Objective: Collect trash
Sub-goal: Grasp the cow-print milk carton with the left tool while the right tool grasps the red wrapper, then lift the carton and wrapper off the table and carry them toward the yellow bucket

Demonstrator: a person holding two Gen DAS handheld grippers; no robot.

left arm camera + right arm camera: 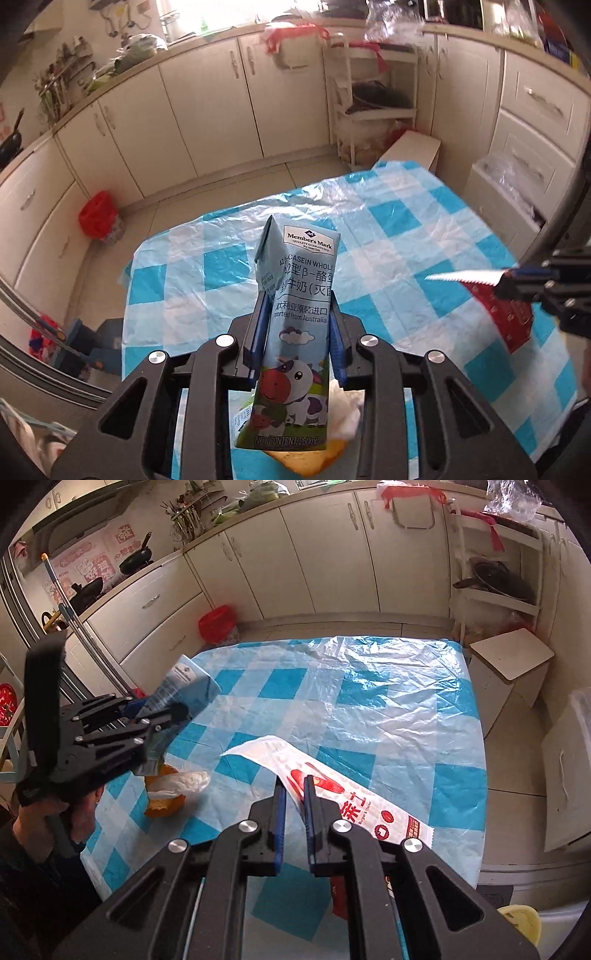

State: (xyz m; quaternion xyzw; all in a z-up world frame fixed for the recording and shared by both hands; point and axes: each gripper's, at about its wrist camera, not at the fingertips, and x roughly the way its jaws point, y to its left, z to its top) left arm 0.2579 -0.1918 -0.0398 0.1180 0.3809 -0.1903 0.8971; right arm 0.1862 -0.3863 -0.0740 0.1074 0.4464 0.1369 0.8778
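The left gripper [300,325] pinches a milk carton [295,332] between its blue pads, which press the carton's two side faces about midway up; the carton stands nearly upright along the fingers, and its base hangs clear above an orange peel [303,458] and a crumpled tissue [345,406] lying on the checked surface [388,229] just below it. The right gripper [293,797] has its pads pressed together on a flat red-and-white wrapper [332,782], caught across its width so that one end sticks out ahead of the fingers and the other trails back to the right, off the surface.

Judged by this, the pick-up step is done for two pieces: each hand carries one piece of trash clear of the surface. The next move calls for carrying both to a bin. A red-lined bin [218,626] stands on the floor beyond the surface's far left corner, and a white bag-lined container [506,192] sits to the right; which is meant cannot be told. The peel and tissue remain, below the left gripper, for a later pass. The limp wrapper may flap or slip in transit.
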